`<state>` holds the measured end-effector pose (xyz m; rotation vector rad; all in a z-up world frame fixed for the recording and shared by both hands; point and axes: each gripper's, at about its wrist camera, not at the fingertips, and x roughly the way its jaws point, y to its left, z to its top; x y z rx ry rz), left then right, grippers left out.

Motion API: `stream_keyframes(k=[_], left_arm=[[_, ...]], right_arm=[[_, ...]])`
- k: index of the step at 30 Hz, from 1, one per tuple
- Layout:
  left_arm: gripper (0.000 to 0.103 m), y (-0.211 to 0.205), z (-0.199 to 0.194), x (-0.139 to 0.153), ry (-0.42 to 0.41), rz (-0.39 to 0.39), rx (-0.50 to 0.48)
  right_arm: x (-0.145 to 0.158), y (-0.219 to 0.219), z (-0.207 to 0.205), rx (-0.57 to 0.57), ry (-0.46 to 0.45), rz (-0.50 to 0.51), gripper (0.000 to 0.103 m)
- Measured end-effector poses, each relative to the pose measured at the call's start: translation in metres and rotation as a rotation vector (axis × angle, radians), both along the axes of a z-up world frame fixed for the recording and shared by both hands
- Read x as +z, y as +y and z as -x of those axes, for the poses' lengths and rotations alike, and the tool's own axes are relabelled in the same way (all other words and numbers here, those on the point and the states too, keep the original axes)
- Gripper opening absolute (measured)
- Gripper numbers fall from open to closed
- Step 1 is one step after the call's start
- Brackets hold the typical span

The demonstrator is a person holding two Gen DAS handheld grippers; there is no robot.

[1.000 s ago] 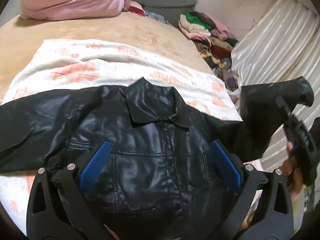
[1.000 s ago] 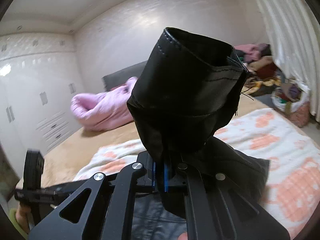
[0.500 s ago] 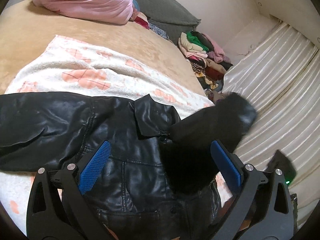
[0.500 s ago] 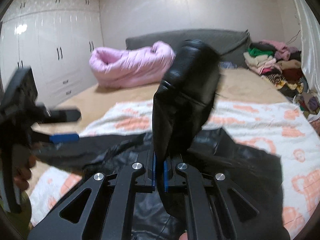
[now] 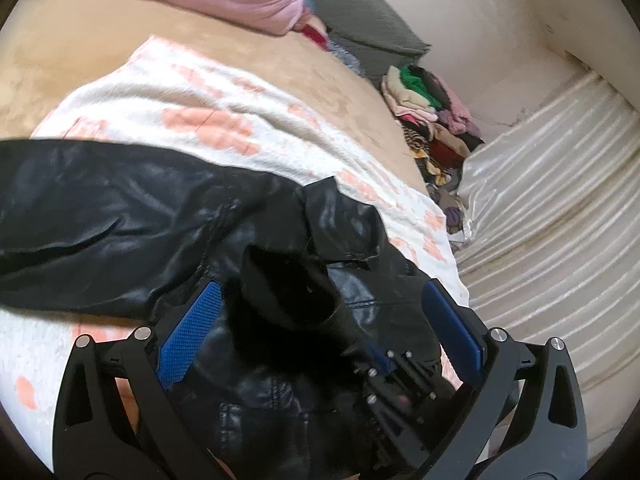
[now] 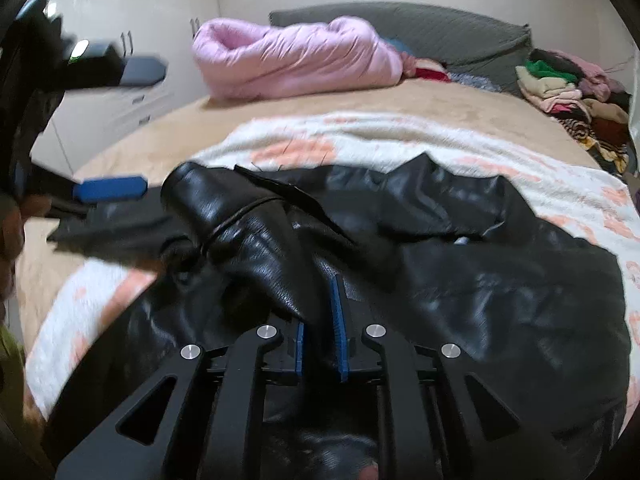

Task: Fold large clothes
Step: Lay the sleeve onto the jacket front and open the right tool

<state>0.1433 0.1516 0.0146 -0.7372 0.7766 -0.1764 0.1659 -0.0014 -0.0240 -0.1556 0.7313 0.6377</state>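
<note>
A black leather jacket (image 5: 120, 220) lies front up on a white and peach blanket (image 5: 208, 120) on the bed. My left gripper (image 5: 320, 312) is open and hovers over the jacket's chest. My right gripper (image 6: 320, 312) is shut on the jacket's right sleeve (image 6: 248, 236), which is folded across the chest with its cuff (image 6: 188, 192) toward the far sleeve. In the left wrist view the right gripper (image 5: 396, 376) and the sleeve (image 5: 288, 292) sit between my open fingers. In the right wrist view the left gripper (image 6: 112, 128) shows open at the upper left.
A pink duvet (image 6: 296, 56) and a grey headboard (image 6: 440, 32) are at the head of the bed. A pile of clothes (image 5: 432, 120) lies at the bed's right side, by white curtains (image 5: 552, 184). White wardrobes (image 6: 120, 20) stand on the left.
My right gripper has swung the raised sleeve down and across the jacket's chest. My left gripper has drifted right and stays open.
</note>
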Motion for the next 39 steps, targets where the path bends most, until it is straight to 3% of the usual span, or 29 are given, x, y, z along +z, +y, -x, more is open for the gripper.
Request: stream_keyframes(k=[3,4,5,10,15,18,20,23,26,28,32,34,37,39], left_arm=[[0.094,0.007,-0.002,-0.014,0.041,0.017,0.008],[0.094,0.008,-0.003,-0.018,0.052,0.022,0.003],[0.094,0.008,-0.005,-0.022,0.064,0.026,-0.001],[0.092,0.003,-0.013,-0.05,0.144,0.061,-0.026],[0.073,-0.008,-0.031,-0.069,0.184,0.064,-0.033],[0.05,-0.015,-0.045,-0.078,0.21,0.045,-0.034],[0.017,-0.019,-0.05,-0.081,0.213,0.041,-0.042],[0.007,-0.035,-0.042,-0.062,0.137,-0.008,-0.098],[0.004,-0.046,-0.029,-0.027,0.022,-0.021,-0.147],[0.004,-0.058,-0.019,0.013,-0.083,-0.091,-0.179],[0.004,-0.064,-0.015,0.054,-0.208,-0.209,-0.186],[0.004,-0.057,-0.027,0.046,-0.173,-0.209,-0.176],[0.004,-0.048,-0.041,0.016,-0.107,-0.252,-0.156],[0.004,-0.041,-0.046,-0.008,-0.053,-0.235,-0.147]], right_arm=[[-0.012,0.005,0.004,0.029,0.053,0.02,0.043],[-0.014,0.006,0.006,0.029,0.059,0.036,0.073],[-0.015,0.005,0.01,0.045,0.073,0.022,0.093],[-0.009,-0.018,0.029,0.06,0.077,-0.049,0.094],[0.002,-0.056,0.028,-0.001,0.106,-0.141,0.09],[0.007,-0.082,0.022,-0.069,0.105,-0.152,0.082],[0.009,-0.1,0.018,-0.112,0.106,-0.152,0.074],[0.01,-0.129,0.011,-0.186,0.118,-0.156,0.064],[0.018,-0.158,0.003,-0.259,0.099,-0.167,0.055],[0.026,-0.176,-0.006,-0.31,0.072,-0.187,0.054],[0.04,-0.203,-0.036,-0.397,0.05,-0.218,0.053],[0.041,-0.205,-0.05,-0.417,0.048,-0.2,0.053],[0.036,-0.203,-0.074,-0.425,0.057,-0.164,0.053],[0.028,-0.198,-0.088,-0.421,0.073,-0.136,0.053]])
